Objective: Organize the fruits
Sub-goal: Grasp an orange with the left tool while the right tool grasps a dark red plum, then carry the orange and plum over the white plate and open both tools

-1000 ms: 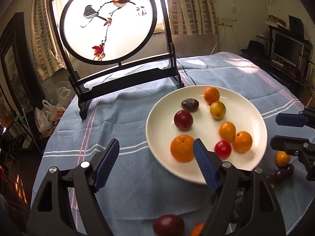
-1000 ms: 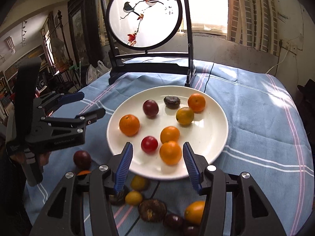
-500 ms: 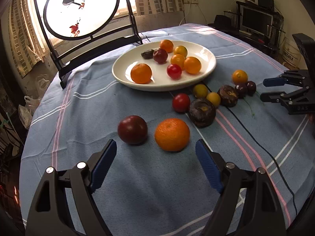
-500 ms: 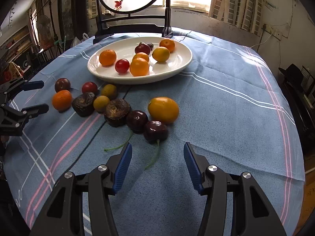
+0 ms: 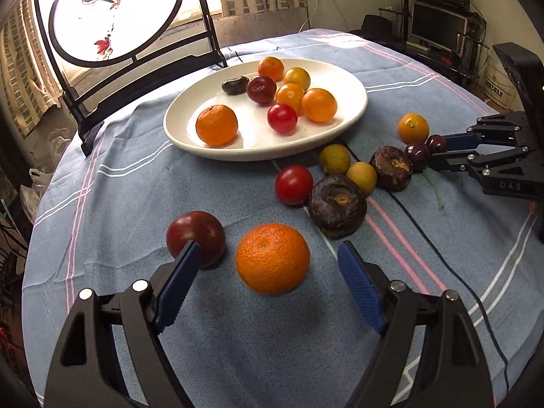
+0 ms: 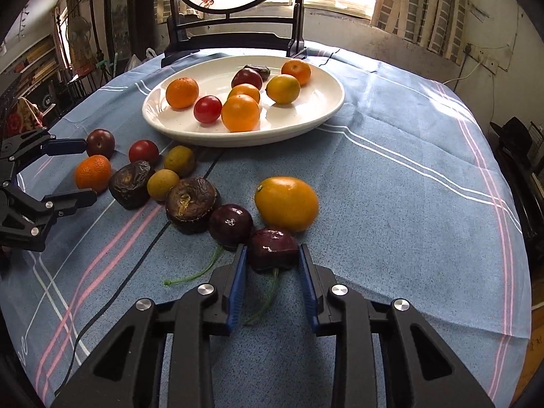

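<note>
A white plate [image 5: 353,108] holds several oranges, a tomato and dark fruits. My left gripper [image 5: 268,248] is open low over the blue cloth, with a large orange [image 5: 272,265] untouched between its fingers. Its left pad overlaps a dark red plum [image 5: 195,233]. My right gripper [image 6: 272,251] is shut on a dark red cherry [image 6: 272,241] with a green stem, which rests on the cloth. A second cherry [image 6: 230,224] and a yellow-orange fruit [image 6: 287,204] touch it. In the left wrist view my right gripper [image 5: 437,152] reaches in from the right.
Between the grippers lie a tomato [image 5: 294,184], two wrinkled dark fruits [image 5: 337,205], [image 5: 391,167] and two small yellow fruits [image 5: 335,158]. A round painted screen on a black stand [image 5: 142,64] rises behind the plate. A thin black cable [image 5: 442,255] crosses the cloth.
Both grippers have dropped closer to the cloth. My right gripper's jaws went from open to shut on the cherry. My left gripper now frames the orange.
</note>
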`<state>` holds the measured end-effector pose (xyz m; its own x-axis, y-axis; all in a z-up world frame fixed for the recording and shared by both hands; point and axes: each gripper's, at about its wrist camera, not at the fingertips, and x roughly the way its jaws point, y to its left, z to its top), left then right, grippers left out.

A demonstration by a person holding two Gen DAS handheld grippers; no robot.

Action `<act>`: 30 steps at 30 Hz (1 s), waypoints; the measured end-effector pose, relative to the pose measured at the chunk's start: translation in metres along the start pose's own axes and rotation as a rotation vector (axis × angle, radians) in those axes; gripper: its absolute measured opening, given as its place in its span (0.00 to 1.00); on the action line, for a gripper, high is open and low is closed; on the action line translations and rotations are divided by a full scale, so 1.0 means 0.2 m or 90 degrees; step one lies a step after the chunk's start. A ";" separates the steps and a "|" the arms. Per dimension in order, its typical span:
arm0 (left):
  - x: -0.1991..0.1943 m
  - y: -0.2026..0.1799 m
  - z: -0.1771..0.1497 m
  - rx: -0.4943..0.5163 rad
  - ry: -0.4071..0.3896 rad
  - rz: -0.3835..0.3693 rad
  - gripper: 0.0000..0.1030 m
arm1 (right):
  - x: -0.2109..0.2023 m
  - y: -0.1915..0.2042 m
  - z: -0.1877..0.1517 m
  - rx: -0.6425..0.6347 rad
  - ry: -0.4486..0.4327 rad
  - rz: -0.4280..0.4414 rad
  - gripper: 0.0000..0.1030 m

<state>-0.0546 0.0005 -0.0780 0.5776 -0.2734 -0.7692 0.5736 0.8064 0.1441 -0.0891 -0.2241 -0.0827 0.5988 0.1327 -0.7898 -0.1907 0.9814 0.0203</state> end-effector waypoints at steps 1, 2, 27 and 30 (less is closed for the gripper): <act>0.00 0.00 0.00 0.001 -0.002 -0.001 0.74 | -0.02 0.00 0.00 0.002 -0.005 0.000 0.29; 0.00 -0.01 0.01 0.005 -0.005 0.000 0.70 | -0.03 -0.01 0.00 0.004 -0.009 0.002 0.29; -0.06 0.04 0.04 -0.025 -0.014 -0.009 0.41 | -0.16 0.04 0.00 0.005 -0.048 0.024 0.29; -0.12 0.07 0.13 -0.032 -0.048 0.004 0.41 | -0.19 0.07 0.08 -0.008 -0.068 0.023 0.29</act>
<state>-0.0456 0.0053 -0.0418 0.6245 -0.3049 -0.7190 0.5407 0.8331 0.1164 -0.1023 -0.2139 -0.0424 0.6711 0.1825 -0.7185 -0.2234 0.9740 0.0388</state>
